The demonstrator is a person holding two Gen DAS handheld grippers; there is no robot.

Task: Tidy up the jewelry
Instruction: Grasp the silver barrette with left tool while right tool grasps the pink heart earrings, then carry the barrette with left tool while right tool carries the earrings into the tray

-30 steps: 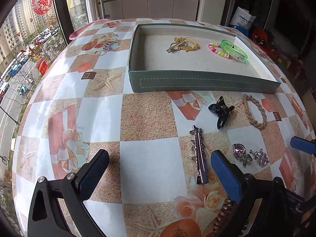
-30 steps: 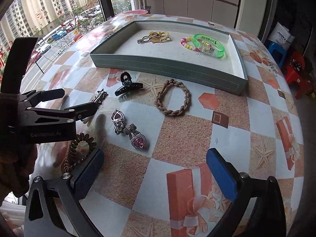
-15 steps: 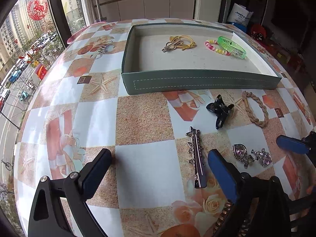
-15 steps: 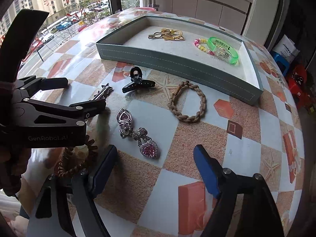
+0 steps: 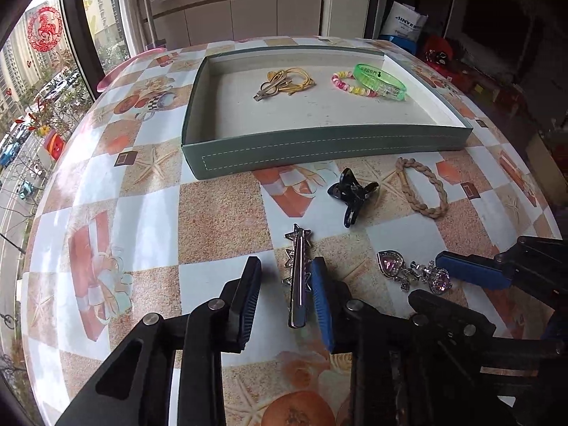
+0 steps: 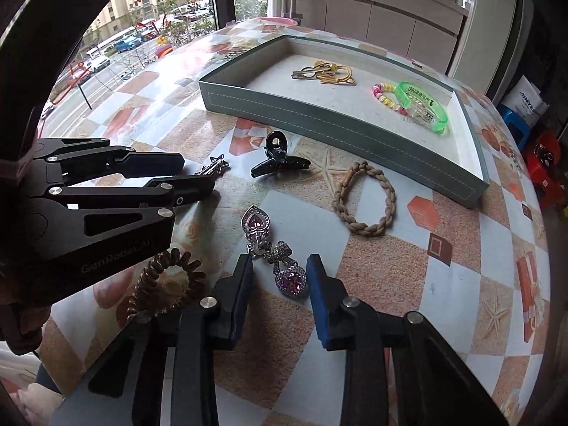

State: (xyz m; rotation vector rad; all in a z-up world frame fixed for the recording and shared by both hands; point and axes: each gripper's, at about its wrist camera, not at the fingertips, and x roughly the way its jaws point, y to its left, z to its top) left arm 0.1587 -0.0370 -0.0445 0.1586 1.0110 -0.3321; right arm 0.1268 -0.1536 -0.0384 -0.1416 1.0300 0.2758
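While both grippers close short of the tray [image 5: 319, 149], left gripper [image 5: 285, 296] brackets the silver hair clip [image 5: 299, 277], right gripper [image 6: 278, 291] the heart brooch [image 6: 273, 254]; neither pinched yet. Next: clamp, lift, carry into tray.

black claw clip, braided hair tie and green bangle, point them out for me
black claw clip [image 6: 278, 163], right wrist view, on its hinge
braided hair tie [image 6: 365, 198], right wrist view, on its left strand
green bangle [image 5: 381, 78], left wrist view, on its near band

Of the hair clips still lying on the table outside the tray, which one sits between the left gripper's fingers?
The silver star-tipped clip: the closing left gripper straddles it. The black claw clip lies farther off, toward the tray.
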